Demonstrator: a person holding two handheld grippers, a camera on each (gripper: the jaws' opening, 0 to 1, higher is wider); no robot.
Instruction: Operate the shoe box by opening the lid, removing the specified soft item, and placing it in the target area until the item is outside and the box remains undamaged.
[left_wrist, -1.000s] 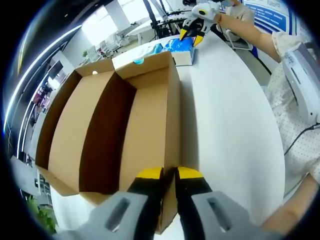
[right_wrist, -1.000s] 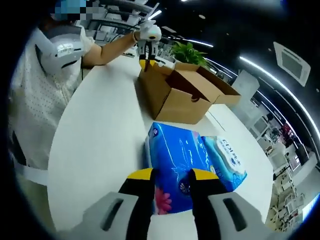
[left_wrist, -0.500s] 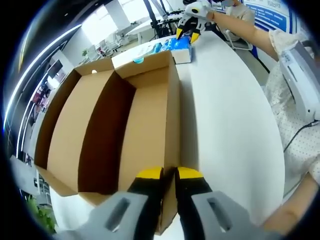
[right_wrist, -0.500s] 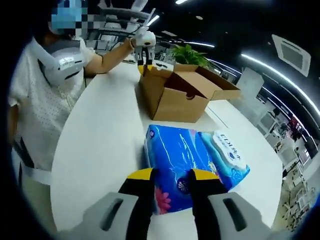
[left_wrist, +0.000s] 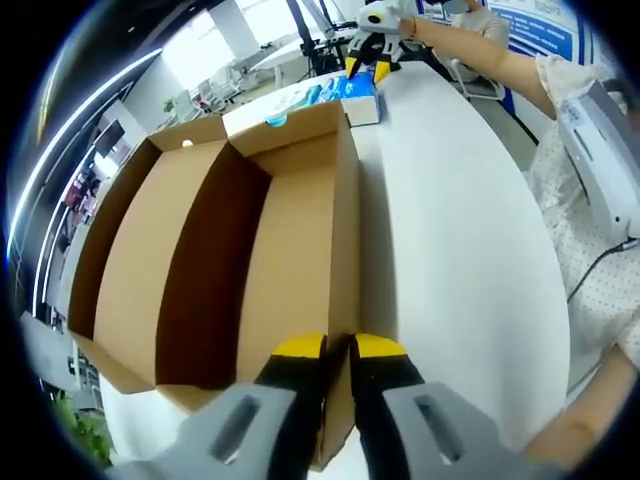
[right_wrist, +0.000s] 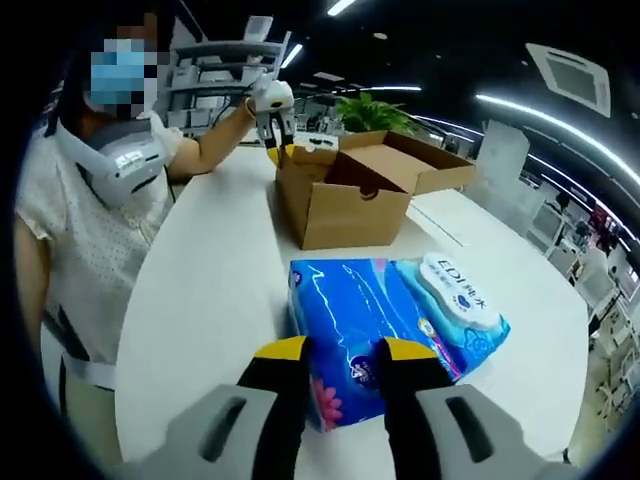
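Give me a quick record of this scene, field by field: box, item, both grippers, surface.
box: cardboard shoe box, lid open, inside looks empty
item: blue tissue pack, out of the box, lying on the table
left gripper: jaws closed on the box's near wall
right gripper: jaws astride the tissue pack's near end; grip unclear
surface: white table
background: green plant behind the box

Open shoe box (left_wrist: 250, 250) interior unobstructed from above. White tabletop (left_wrist: 450, 230) bare beside box. Tissue pack (right_wrist: 385, 315) blocks tabletop past box's far end.
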